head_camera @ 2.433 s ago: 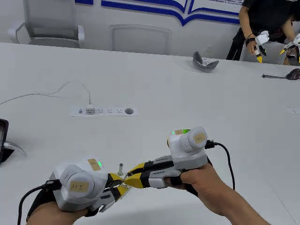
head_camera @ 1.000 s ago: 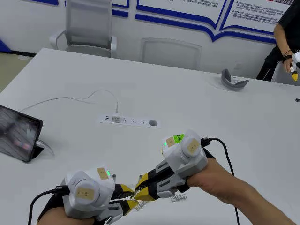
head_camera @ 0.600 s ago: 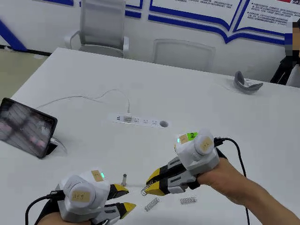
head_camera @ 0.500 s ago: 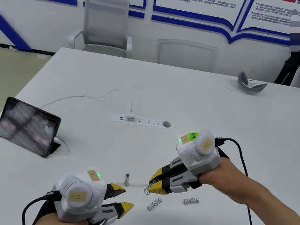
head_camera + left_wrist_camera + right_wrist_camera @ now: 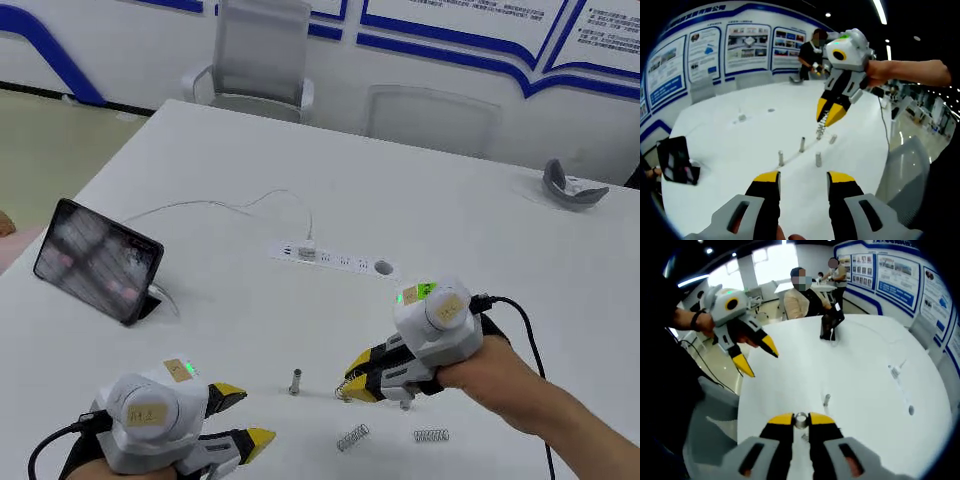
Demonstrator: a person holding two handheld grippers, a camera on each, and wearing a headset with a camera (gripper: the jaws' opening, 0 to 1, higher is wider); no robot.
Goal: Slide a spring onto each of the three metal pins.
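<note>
My right gripper is shut on a small steel spring, just right of an upright metal pin. In the right gripper view the spring sits end-on between the yellow tips, with a pin just ahead. In the left gripper view three pins stand on the white table, and the right gripper hangs the spring above them. My left gripper is open and holds nothing, near the table's front edge. Two loose springs lie beside the pins.
A power strip with a cable lies mid-table. A tablet stands propped at the left. A grey object rests at the far right. Chairs stand behind the table. People sit beyond the table's end in the right gripper view.
The two grippers met tip to tip over the spring, then came apart. The left gripper opened and drew back; the right gripper kept the spring and now holds it beside the pin. The head camera has shifted.
</note>
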